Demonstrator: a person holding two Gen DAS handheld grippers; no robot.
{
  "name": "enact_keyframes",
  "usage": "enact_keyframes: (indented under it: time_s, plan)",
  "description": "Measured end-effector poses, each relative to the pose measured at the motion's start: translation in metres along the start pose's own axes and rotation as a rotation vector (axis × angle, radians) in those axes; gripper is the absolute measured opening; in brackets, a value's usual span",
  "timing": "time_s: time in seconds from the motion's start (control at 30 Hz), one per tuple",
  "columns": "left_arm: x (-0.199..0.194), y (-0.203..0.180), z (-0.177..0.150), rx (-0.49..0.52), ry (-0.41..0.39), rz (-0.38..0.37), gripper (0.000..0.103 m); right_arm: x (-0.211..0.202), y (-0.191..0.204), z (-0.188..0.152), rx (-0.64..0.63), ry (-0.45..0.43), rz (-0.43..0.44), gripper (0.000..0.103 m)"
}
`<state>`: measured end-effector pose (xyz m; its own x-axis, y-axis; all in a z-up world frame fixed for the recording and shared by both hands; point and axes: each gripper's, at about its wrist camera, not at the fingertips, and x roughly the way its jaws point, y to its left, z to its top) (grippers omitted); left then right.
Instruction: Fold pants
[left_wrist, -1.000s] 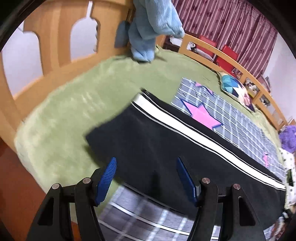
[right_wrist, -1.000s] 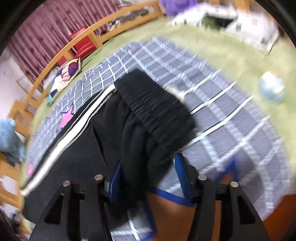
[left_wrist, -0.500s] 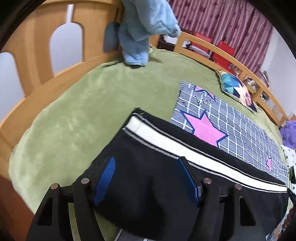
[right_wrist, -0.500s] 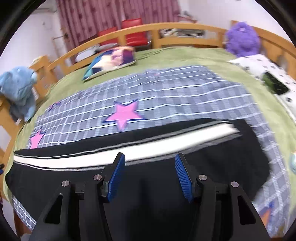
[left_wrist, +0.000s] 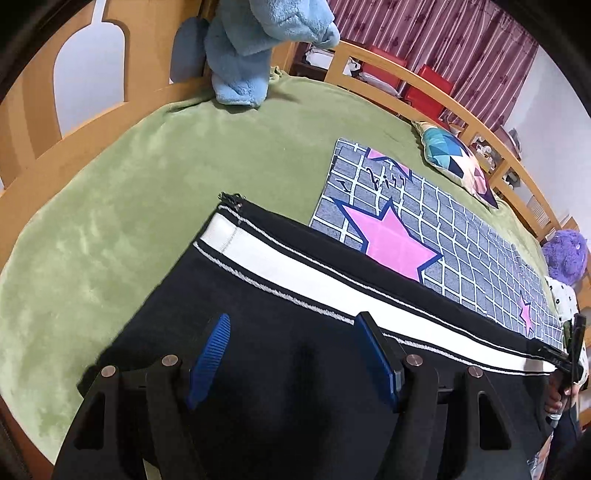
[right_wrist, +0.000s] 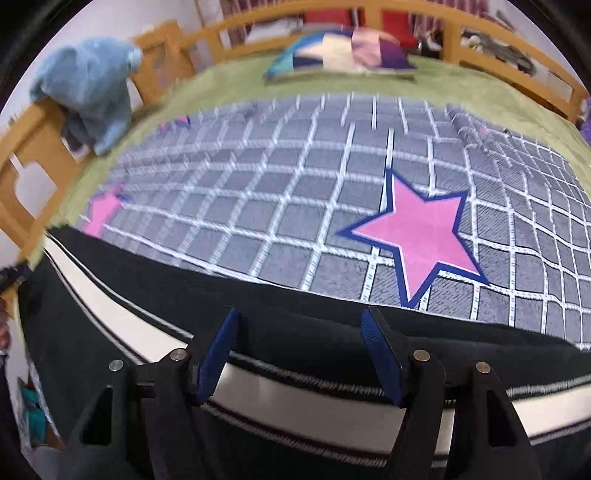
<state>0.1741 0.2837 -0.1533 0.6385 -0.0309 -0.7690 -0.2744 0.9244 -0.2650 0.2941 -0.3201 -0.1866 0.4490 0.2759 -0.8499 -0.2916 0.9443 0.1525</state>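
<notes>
In the left wrist view, a blue plush blanket (left_wrist: 255, 48) hangs over the wooden bed rail (left_wrist: 92, 122) at the far left corner of the bed, its lower end touching the green bedspread (left_wrist: 155, 177). The black pants (left_wrist: 280, 332) lie flat along the near edge of the bed, their cuffed leg end toward the left end, resting on the green cover, with a broad white side stripe (left_wrist: 314, 275) running lengthwise. The left gripper (left_wrist: 291, 350) hangs over the black cloth with its blue pads (left_wrist: 208, 354) spread wide and nothing between them. Just beyond the pants lies a grey checked mat (left_wrist: 461, 236) with pink stars; the far edge of the pants overlaps its near edge. A patterned cushion (left_wrist: 454, 162) sits by the far rail, and a purple plush toy (left_wrist: 565, 254) sits toward the right end

In the right wrist view, the blue blanket (right_wrist: 88, 88) shows at the far left on the rail (right_wrist: 40, 147), and the pants (right_wrist: 110, 295) stretch across the near edge over the checked mat (right_wrist: 295, 192). The right gripper (right_wrist: 301, 354) is held over the white stripe (right_wrist: 295, 398), its fingers (right_wrist: 380, 354) wide apart and gripping nothing. The cushion (right_wrist: 340, 51) lies blurred at the far edge on the green bedspread (right_wrist: 480, 92)
</notes>
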Motion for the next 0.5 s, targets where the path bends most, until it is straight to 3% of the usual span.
enact_keyframes:
  time_s: [0.03, 0.1, 0.17, 0.33, 0.47, 0.5]
  plan:
    - [0.0, 0.001, 0.002, 0.008, -0.002, 0.01, 0.068, 0.006, 0.002, -0.001, -0.032, 0.023, -0.011, 0.067]
    - [-0.001, 0.001, 0.006, 0.026, -0.006, 0.032, 0.068, 0.01, 0.007, -0.004, -0.085, 0.043, -0.035, 0.053]
    - [0.0, 0.002, 0.012, 0.055, -0.011, 0.054, 0.068, 0.011, 0.014, -0.009, -0.144, 0.052, -0.108, 0.013]
    - [0.015, 0.002, 0.03, 0.117, -0.027, 0.178, 0.068, -0.003, 0.018, -0.019, -0.162, -0.009, -0.114, 0.006]
    - [0.04, 0.015, 0.05, 0.083, 0.009, 0.155, 0.067, -0.01, 0.017, -0.021, -0.13, -0.05, -0.13, 0.006]
    - [0.051, 0.018, 0.056, 0.091, 0.027, 0.144, 0.059, -0.01, 0.016, -0.021, -0.122, -0.054, -0.13, 0.006]
